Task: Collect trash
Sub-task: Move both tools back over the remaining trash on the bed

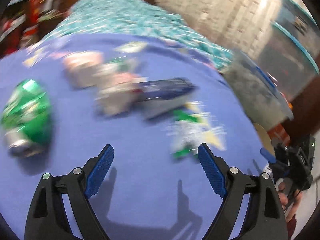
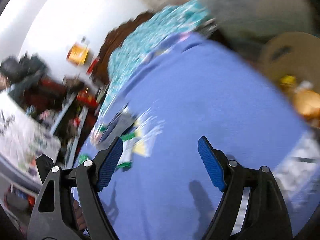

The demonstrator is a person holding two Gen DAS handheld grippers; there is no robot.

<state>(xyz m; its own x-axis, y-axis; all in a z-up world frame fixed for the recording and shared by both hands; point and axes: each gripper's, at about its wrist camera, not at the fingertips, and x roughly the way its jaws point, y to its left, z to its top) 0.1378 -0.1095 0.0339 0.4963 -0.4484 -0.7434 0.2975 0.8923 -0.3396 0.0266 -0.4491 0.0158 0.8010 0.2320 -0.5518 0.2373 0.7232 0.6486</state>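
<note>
Both views are smeared by motion. My left gripper (image 1: pixel 156 147) is open over the blue cloth (image 1: pixel 140 190), with nothing between its fingers. Ahead of it lie a crushed green can (image 1: pixel 26 116), pale crumpled wrappers (image 1: pixel 114 96), a dark blue box (image 1: pixel 166 92) and a green, white and yellow wrapper (image 1: pixel 192 128) just beyond the right fingertip. My right gripper (image 2: pixel 161 140) is also open and empty above the blue cloth (image 2: pixel 210 100). The same green, white and yellow wrapper (image 2: pixel 140 144) lies beside its left finger, with the dark blue box (image 2: pixel 114 126) behind it.
A tan round container (image 2: pixel 290 60) holding yellow and orange rubbish (image 2: pixel 306 102) stands at the cloth's right edge. A grey bin (image 1: pixel 256 92) sits far right. Teal patterned fabric (image 1: pixel 124 18) lies beyond the cloth. Cluttered shelves (image 2: pixel 50 104) fill the left side.
</note>
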